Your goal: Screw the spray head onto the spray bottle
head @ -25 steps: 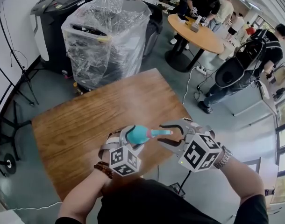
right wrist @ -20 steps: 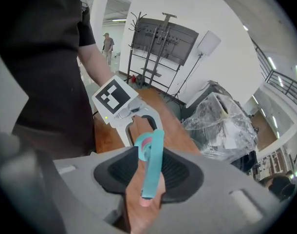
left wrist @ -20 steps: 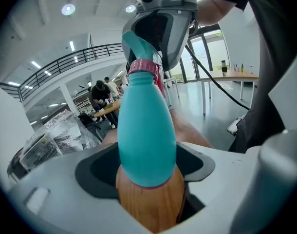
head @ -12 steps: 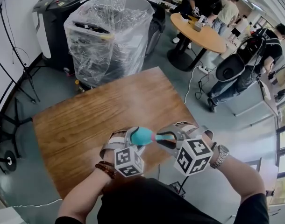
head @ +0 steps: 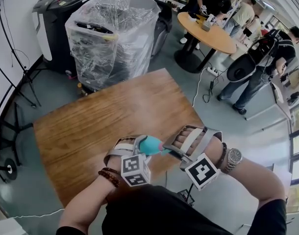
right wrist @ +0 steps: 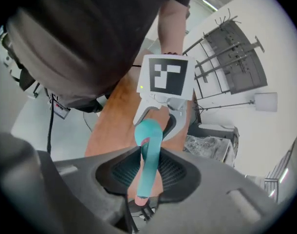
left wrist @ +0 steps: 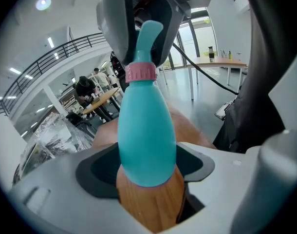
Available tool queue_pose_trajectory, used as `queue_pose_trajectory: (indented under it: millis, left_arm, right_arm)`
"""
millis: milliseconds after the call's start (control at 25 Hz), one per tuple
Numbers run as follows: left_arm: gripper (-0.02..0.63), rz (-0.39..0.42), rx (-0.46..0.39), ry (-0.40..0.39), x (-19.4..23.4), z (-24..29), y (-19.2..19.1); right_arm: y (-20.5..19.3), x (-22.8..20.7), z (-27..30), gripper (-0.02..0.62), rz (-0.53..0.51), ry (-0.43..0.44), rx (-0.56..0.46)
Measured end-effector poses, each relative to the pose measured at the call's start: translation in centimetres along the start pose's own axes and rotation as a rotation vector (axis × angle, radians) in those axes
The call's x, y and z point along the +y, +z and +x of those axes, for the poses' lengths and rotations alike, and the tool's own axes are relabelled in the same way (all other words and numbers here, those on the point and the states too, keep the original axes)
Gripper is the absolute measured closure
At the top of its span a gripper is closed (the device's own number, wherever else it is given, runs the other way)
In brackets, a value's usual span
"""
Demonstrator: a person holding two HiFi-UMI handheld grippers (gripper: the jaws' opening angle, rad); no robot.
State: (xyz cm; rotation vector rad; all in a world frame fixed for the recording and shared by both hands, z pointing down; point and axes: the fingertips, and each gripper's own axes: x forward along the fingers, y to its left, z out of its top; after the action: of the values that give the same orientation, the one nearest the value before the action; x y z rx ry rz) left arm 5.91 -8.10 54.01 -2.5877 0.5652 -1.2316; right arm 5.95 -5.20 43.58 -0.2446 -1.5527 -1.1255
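My left gripper (head: 139, 147) is clamped around the fat lower body of the teal spray bottle (left wrist: 146, 140), its dark hollowed pads pressing on either side near the base. The bottle is off the wooden table (head: 90, 126), held in the air above its near edge, close in front of my chest. In the head view it lies tilted, with its neck pointing toward my right gripper (head: 173, 148). In the left gripper view the bottle runs straight out from between the jaws, ending in the pink collar (left wrist: 140, 73). The teal spray head (right wrist: 149, 165) stands on that collar, in line with the bottle. My right gripper's jaws have just been closing, and the spray head is between them: its slim stem runs between the ribbed pads, which pinch it from both sides. The two grippers face each other tip to tip, with the bottle and its head spanning the short gap between them.
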Motion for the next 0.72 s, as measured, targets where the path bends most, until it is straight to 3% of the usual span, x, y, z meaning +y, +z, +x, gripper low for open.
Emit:
queue_pose_trajectory:
  millis: [80, 120, 240, 320, 480, 560, 640, 720]
  left_arm:
    - [0.229, -0.005, -0.009, 0.014, 0.1, -0.1, 0.1]
    - [0.23, -0.014, -0.01, 0.027, 0.3, -0.2, 0.1]
    - [0.233, -0.047, 0.008, 0.07, 0.9, -0.1, -0.5]
    - [0.233, -0.063, 0.023, 0.101, 1.2, 0.0, -0.8]
    - [0.236, -0.055, 0.08, 0.175, 2.2, 0.6, -1.5]
    - [0.236, -0.033, 0.128, 0.205, 2.3, 1.1, -2.2]
    - [0.236, -0.037, 0.144, 0.209, 2.1, 1.5, -2.5]
    - [0.235, -0.063, 0.134, 0.199, 1.7, 1.8, -2.5]
  right_arm:
    - [-0.2, 0.6, -0.1, 0.499, 0.01, 0.036, -0.009]
    - [-0.5, 0.8, 0.0, 0.499, 0.062, 0.064, -0.012]
    - [-1.1, 0.6, 0.7, 0.497, 0.376, 0.113, -0.053]
    - [-1.4, 0.1, 1.2, 0.495, 0.685, 0.137, -0.095]
    - [-3.6, -0.3, 2.7, 0.494, 1.577, 0.229, -0.189]
    - [-4.4, 0.2, 3.4, 0.494, 1.937, 0.29, -0.224]
    - [-4.4, 0.6, 3.7, 0.493, 2.061, 0.308, -0.229]
    - [-4.2, 0.6, 3.7, 0.491, 2.037, 0.295, -0.225]
